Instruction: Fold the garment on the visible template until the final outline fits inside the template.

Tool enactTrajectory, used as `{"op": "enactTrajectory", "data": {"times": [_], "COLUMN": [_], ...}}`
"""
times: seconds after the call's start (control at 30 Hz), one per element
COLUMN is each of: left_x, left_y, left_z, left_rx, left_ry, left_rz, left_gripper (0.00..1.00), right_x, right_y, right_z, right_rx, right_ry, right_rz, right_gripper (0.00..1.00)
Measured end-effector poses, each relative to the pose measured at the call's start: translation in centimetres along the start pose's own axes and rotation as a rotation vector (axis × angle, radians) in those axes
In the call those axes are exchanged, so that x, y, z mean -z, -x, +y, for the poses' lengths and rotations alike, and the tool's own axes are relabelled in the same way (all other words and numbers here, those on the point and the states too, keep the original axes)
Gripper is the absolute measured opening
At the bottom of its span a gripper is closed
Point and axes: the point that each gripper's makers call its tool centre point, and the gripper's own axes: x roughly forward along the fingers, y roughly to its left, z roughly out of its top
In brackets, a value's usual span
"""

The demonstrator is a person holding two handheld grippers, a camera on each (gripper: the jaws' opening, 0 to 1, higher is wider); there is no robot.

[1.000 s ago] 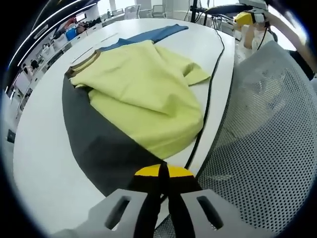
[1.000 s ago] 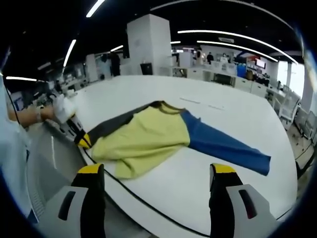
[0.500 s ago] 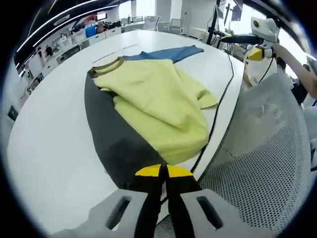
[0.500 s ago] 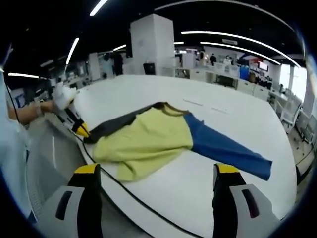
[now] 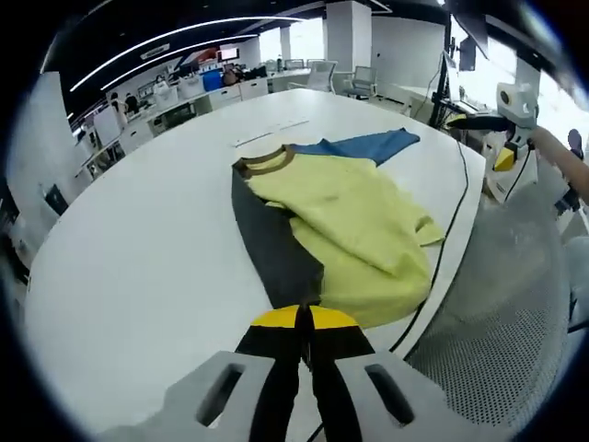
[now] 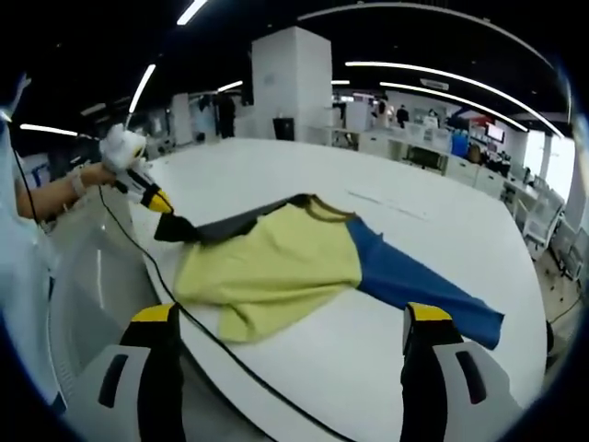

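Left gripper view, left gripper (image 5: pixel 304 324) jaws clamped on garment's (image 5: pixel 350 221) dark sleeve, right gripper (image 6: pixel 287 331) jaws spread wide above table (image 6: pixel 386 350).

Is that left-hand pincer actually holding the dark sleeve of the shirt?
Touching. In the right gripper view the left gripper pinches the dark sleeve and lifts it; in the left gripper view its jaws are shut on it.

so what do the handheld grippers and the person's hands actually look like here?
Both grippers match: light grey moulded bodies with slotted cut-outs, black jaws capped in yellow. The left gripper shows this from its own view, the right gripper likewise. In the right gripper view the hand on the left gripper wears a white glove, and a thin black cable trails from it.
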Motion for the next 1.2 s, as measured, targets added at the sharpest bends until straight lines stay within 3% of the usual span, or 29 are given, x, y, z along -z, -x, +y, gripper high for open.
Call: {"op": "enactTrajectory", "data": {"times": [0.37,0.63,1.2], "left_x": [0.1,1.3,3.9], "left_y": [1.1,1.5,1.3], "left_z": [5.7,9.4,16.9], "left_rx": [-0.102,-0.170,-0.284], "left_ry": [0.015,0.062,0.068], "left_rz": [-0.001,0.005,0.047], "left_gripper": [0.00,0.00,0.00], "right_x": [-0.2,-0.6,-1.1], "right_y": [-0.1,0.0,-0.4], "right_z": [0.0,-0.1,0.1], "right_rx": [0.011,0.024,0.032], "right_ry": [0.004,-0.002,-0.003], "right_rz": [0.007,0.004,0.009], "right_gripper": [1.00,1.00,1.00]}}
